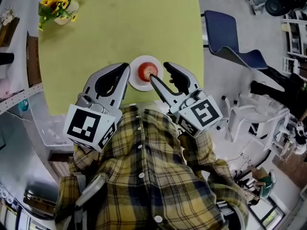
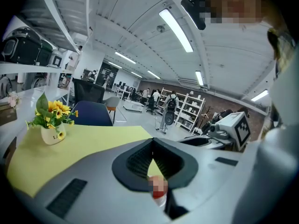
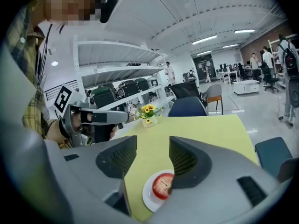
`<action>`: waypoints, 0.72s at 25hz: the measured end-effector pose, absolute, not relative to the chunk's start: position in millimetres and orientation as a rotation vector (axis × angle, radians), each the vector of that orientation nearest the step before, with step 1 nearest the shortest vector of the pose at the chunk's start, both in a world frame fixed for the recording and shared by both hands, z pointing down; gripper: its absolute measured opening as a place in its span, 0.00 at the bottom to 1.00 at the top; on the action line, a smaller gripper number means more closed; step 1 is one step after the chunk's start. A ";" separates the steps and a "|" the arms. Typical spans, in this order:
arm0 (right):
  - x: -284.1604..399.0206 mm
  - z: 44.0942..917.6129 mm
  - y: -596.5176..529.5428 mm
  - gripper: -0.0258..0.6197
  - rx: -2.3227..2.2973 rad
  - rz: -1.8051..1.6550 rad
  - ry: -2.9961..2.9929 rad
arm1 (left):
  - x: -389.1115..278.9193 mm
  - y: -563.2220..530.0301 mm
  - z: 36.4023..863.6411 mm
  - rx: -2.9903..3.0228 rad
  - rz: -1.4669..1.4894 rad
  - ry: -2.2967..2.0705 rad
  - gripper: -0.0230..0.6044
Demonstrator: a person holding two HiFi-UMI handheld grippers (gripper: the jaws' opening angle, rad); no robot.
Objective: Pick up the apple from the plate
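Observation:
A red apple (image 1: 147,71) lies on a small white plate (image 1: 135,83) at the near edge of the yellow-green table (image 1: 120,28). My right gripper (image 1: 159,71) hangs just above and to the right of it with its jaws apart and nothing between them. In the right gripper view the apple (image 3: 162,186) shows below the gap on the plate (image 3: 148,197), partly hidden behind the right-hand jaw. My left gripper (image 1: 125,68) sits just left of the plate. Its tips meet in the left gripper view (image 2: 152,141), with a bit of red and white showing beneath them.
A vase of sunflowers (image 1: 60,4) stands at the table's far left corner. A blue chair (image 1: 230,42) is off the table's right side, and white frames (image 1: 249,114) stand on the floor nearer me. Shelving lines the left wall.

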State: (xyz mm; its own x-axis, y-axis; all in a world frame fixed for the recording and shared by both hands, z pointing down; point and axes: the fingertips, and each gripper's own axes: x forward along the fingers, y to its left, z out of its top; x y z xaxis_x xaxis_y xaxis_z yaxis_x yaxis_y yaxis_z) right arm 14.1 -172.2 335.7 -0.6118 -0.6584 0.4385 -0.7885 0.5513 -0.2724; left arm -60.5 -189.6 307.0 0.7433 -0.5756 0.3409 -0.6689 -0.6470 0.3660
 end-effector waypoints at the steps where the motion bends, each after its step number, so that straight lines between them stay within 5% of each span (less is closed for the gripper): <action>1: 14.4 339.4 -173.2 0.36 1.190 0.649 -2.504 | -59.6 -190.3 309.6 2.466 0.272 -0.942 0.05; 18: 8.3 416.0 -162.9 0.61 1.078 0.711 -2.413 | -64.0 -183.2 356.2 2.393 0.371 -0.923 0.05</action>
State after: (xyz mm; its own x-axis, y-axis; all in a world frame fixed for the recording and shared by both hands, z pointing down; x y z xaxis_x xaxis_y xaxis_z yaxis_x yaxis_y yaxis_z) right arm 8.3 -162.9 416.0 -0.6213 -0.5643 0.5436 -0.7689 0.5727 -0.2843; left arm -64.0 -183.2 356.2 0.7269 -0.5347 0.4310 -0.6843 -0.6173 0.3883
